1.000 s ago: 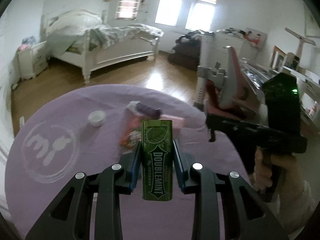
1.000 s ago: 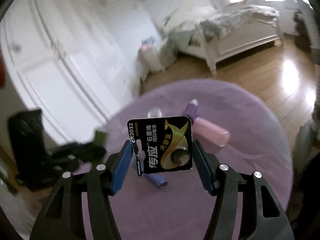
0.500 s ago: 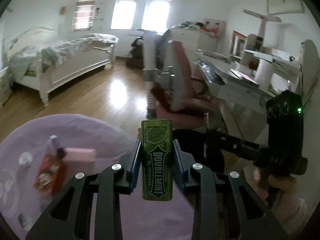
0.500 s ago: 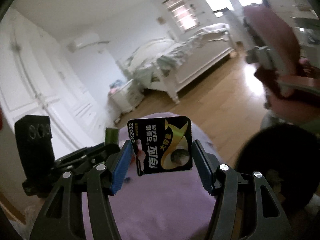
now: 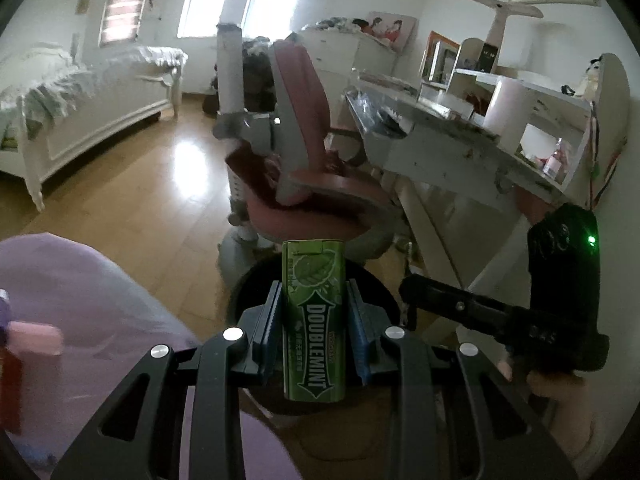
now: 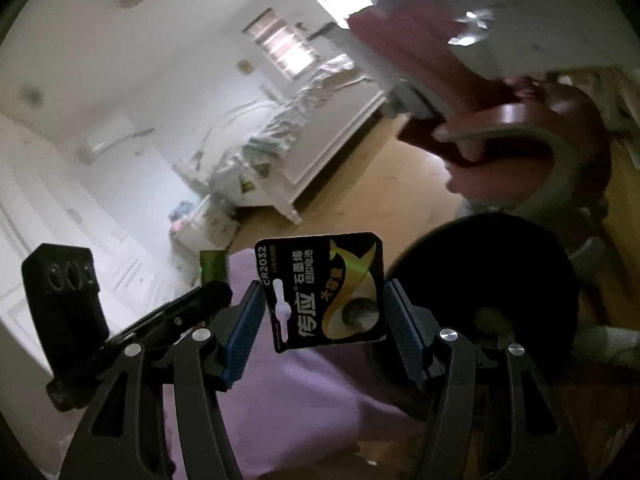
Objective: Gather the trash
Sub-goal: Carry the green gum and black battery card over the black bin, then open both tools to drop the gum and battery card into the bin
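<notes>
My left gripper is shut on a green Doublemint gum pack held upright between its blue pads. Behind the pack a round black bin stands on the floor just past the purple table's edge. My right gripper is shut on a black battery card marked CR2032. The black bin lies to the right of that card in the right wrist view. Each gripper shows in the other's view: the right one at the right, the left one at the left with the green pack.
A pink pack and a red wrapper lie on the purple table at the far left. A pink swivel chair stands behind the bin, beside a cluttered white desk. A white bed and bare wooden floor lie beyond.
Both grippers have swung right, away from the table's middle toward its edge, each keeping its item. The black bin has come into view ahead of them, and the table items have slid left.
</notes>
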`<state>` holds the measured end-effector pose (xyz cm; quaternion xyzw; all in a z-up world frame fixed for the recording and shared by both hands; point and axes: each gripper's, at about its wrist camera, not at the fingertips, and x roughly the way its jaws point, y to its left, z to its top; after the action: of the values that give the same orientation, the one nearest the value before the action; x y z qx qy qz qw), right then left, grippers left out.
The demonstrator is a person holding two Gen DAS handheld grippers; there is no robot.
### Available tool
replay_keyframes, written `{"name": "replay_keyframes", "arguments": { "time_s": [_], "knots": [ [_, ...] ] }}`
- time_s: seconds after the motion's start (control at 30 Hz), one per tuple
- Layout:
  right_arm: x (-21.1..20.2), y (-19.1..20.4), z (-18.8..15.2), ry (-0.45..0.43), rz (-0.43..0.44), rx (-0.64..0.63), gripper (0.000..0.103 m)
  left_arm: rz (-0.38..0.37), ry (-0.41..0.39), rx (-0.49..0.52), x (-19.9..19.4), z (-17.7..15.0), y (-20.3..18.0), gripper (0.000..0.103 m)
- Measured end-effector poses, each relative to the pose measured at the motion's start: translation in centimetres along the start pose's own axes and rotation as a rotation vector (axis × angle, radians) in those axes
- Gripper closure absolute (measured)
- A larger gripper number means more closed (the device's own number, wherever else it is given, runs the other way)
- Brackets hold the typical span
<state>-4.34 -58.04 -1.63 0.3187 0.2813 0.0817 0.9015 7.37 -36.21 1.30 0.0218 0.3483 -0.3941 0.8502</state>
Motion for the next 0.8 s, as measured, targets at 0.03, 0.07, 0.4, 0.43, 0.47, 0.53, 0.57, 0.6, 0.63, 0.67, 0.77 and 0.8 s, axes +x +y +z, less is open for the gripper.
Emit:
{"name": "replay_keyframes", "arguments": {
  "time_s": [0.03,0.07,0.4,0.43,0.47,0.53,0.57,0.6,0.63,0.67,0.77,0.8],
  "knots": [
    [0.0,-0.5,0.0,-0.001,-0.005,0.009,0.041,-0.007,0.01,-0.009,0.8,0.0,0.0,0.072],
    [0.1,-1.0,0.0,-0.001,-0.01,0.019,0.041,-0.015,0.018,-0.018,1.5,0.0,0.0,0.072],
    [1.1,-4.8,-0.7,0.019,-0.062,0.08,0.041,-0.041,0.097,-0.049,6.3,-0.8,-0.4,0.072],
    [1.3,-5.1,-0.8,0.022,-0.066,0.087,0.041,-0.043,0.103,-0.051,6.7,-0.9,-0.4,0.072],
    [1.3,-5.3,-1.0,0.024,-0.069,0.091,0.041,-0.044,0.109,-0.054,7.0,-1.0,-0.4,0.072],
    [1.7,-5.8,-1.1,0.029,-0.078,0.101,0.041,-0.046,0.119,-0.059,7.6,-1.0,-0.4,0.072],
    [1.8,-5.9,-1.2,0.031,-0.081,0.106,0.041,-0.046,0.123,-0.062,7.9,-1.0,-0.5,0.072],
    [1.7,-6.1,-1.5,0.031,-0.084,0.11,0.041,-0.048,0.126,-0.064,8.1,-1.0,-0.5,0.072],
    [1.6,-6.2,-1.5,0.03,-0.087,0.113,0.04,-0.049,0.127,-0.065,8.3,-1.0,-0.5,0.072],
    [1.7,-6.4,-1.5,0.029,-0.091,0.117,0.04,-0.051,0.13,-0.067,8.4,-0.9,-0.6,0.072],
    [1.8,-6.8,-1.5,0.025,-0.105,0.128,0.04,-0.058,0.137,-0.066,8.9,-0.7,-0.7,0.072],
    [1.9,-6.8,-1.4,0.024,-0.111,0.132,0.039,-0.059,0.138,-0.065,9.1,-0.6,-0.7,0.071]
  ]
}}
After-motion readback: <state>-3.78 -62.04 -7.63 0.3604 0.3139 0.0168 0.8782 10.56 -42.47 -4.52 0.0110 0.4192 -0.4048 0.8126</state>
